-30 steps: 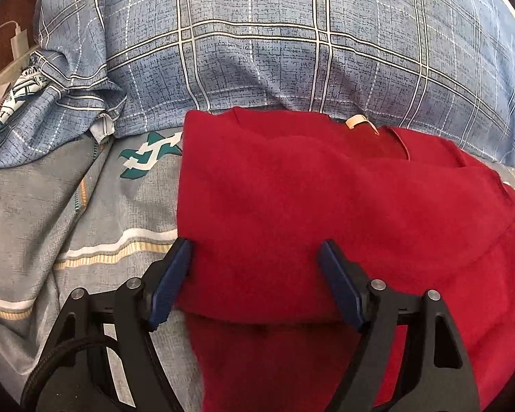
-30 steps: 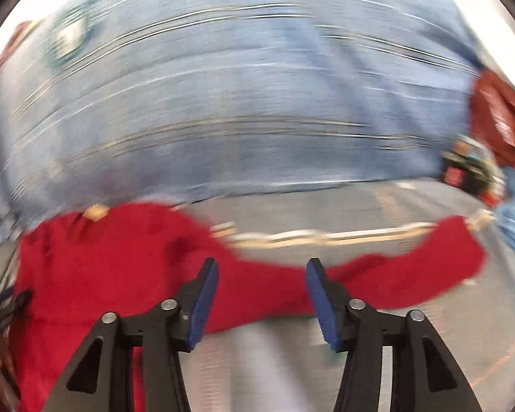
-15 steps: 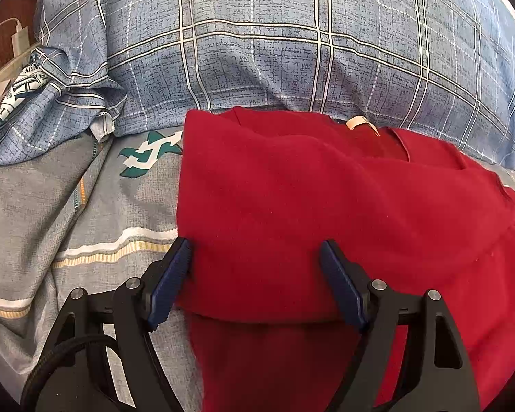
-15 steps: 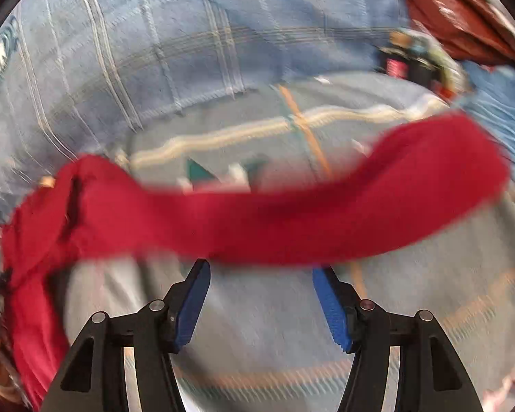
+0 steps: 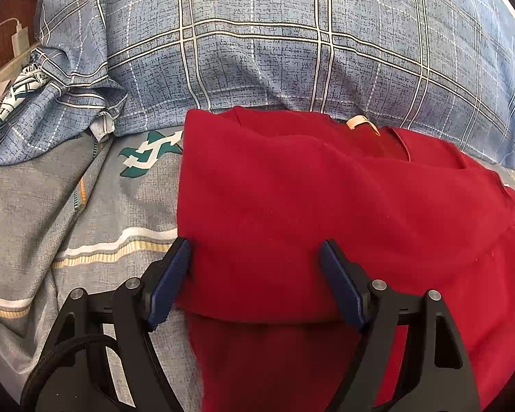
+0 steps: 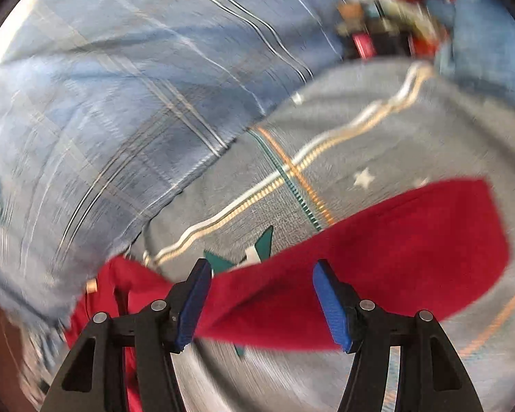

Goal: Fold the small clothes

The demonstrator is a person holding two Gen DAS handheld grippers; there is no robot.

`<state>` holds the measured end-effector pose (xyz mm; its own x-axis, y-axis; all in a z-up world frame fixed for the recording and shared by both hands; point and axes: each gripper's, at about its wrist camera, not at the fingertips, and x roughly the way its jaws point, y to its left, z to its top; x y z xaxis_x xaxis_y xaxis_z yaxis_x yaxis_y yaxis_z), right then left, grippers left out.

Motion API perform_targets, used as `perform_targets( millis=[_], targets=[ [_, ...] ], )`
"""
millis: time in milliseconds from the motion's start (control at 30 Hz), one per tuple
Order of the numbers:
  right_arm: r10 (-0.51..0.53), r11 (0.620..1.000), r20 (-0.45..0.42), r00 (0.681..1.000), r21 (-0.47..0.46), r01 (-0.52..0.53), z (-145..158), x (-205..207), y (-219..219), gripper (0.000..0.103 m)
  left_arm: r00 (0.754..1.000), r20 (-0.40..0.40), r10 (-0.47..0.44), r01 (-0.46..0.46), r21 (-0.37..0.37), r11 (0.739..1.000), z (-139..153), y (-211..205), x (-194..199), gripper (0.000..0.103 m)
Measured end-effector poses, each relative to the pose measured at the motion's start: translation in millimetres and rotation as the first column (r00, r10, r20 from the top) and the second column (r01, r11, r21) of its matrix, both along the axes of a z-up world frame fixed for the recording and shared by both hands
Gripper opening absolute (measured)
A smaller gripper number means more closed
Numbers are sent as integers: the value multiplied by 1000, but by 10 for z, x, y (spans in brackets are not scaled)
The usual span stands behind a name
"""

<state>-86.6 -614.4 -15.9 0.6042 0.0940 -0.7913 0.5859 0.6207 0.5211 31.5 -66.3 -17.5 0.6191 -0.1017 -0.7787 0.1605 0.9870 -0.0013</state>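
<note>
**Ana:** On the bed, over the grey bedsheet with its cream and yellow stripes and a teal and white motif, lies the red knit garment. Its left side is folded over, so the left edge runs straight, and a small beige neck label shows at the collar, next to the blue plaid duvet bunched up behind it.

**Ben:** And the left gripper?

**Ana:** Its 2 dark blue fingers stand wide apart, straddling the near end of the folded red panel. The left finger sits right at the garment's folded edge and the right one lies over the red cloth. I see no pinch; the fabric lies flat between them.

**Ben:** What about the other side?

**Ana:** The right wrist view is blurred. A long red sleeve stretches across the bedsheet from the garment's body at lower left to a squared cuff at the right. The right gripper has its blue fingers apart, with the sleeve passing across the gap between them. Whether the pads touch the cloth, I cannot tell, but they are not clamped on it.

**Ben:** Anything else around?

**Ana:** A white charger and cable at the far left, beside some patterned white cloth. In the right view, blurred clutter sits at the top past the duvet; I cannot make out what it is.
</note>
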Motion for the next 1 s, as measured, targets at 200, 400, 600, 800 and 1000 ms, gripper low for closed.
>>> perform_targets(
  millis=[200,400,600,800,1000],
  targets=[
    [59,972,-44,997,-226,-67,174,149,158,11,1000,-14,22,-22,-26,999,46,69,11,79],
    [174,851,105,979,-516,-96,1059,129,608,11,993,37,108,-103,-106,989,261,311,17,79],
    [508,668,173,844,-697,-259,1737,173,1812,9,984,61,165,-152,-167,974,390,543,20,79],
    [814,379,22,580,-777,-503,1383,383,3480,9,983,51,176,-161,-213,964,389,625,28,79],
    [861,289,-148,487,-647,-706,283,532,4114,41,993,60,105,-86,-266,960,427,577,4,79]
  ],
)
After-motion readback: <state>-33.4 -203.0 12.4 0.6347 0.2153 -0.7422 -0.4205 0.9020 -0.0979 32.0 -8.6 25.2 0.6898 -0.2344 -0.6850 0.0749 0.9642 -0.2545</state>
